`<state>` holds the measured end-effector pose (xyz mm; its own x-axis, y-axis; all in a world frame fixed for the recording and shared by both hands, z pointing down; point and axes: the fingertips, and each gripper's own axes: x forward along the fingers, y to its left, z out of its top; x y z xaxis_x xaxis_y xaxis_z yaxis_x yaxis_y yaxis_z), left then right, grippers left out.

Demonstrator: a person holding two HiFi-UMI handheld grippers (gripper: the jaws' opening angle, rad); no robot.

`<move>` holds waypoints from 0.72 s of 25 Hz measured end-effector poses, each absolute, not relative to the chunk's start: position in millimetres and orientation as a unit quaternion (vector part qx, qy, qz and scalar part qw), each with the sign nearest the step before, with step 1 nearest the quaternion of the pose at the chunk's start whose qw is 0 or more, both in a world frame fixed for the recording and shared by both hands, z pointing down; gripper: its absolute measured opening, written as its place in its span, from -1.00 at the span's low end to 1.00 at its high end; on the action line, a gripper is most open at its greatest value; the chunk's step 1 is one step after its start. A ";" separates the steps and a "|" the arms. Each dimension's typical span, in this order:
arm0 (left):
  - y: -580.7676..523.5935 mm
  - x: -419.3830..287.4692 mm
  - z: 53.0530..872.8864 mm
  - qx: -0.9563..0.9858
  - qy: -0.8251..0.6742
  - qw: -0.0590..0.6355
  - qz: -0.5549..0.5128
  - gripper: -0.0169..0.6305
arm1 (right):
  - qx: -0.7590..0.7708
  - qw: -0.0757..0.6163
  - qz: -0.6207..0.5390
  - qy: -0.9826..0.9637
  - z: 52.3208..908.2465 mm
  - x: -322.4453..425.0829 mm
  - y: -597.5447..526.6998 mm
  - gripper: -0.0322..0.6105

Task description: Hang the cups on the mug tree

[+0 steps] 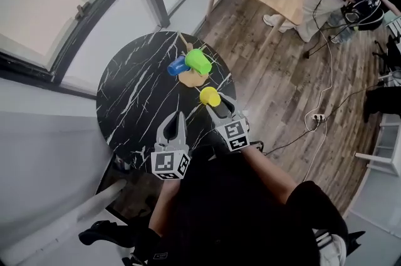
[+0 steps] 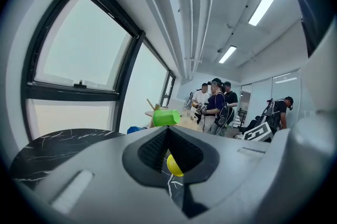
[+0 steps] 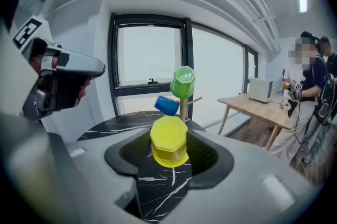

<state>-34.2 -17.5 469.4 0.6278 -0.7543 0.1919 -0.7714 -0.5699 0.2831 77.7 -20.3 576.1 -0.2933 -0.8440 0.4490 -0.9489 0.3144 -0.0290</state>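
Here the right gripper (image 3: 169, 153) was clamped on the yellow cup (image 3: 168, 138), held above the table (image 1: 131, 89) near the mug tree (image 3: 184, 108), where the green cup (image 3: 184, 81) and blue cup (image 3: 167, 105) hung. The left gripper (image 2: 169, 138) had its jaws together on nothing. Hanging it well likely meant steering onto a free peg without knocking those two

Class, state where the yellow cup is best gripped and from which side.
Grip the yellow cup across two opposite flat facets of its wall, coming from the person's side as the right tongs do; those flat faces probably seat the pads squarely.
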 end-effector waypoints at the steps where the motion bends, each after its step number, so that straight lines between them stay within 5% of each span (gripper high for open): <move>1: -19.2 -31.9 468.3 0.885 -0.433 0.171 0.024 -0.96 | 0.566 0.176 0.147 -0.792 575.5 80.2 -23.3 -0.24; 18: -41.1 -15.6 469.7 0.855 -0.490 0.168 0.032 -0.96 | 0.534 0.173 0.159 -0.812 603.6 100.3 -74.6 -0.25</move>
<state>-15.6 -41.1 469.7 0.5177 -0.8273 0.2182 -0.8484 -0.4636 0.2555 100.3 -74.6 603.6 -0.3704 -0.8123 0.4506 -0.9221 0.3800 -0.0729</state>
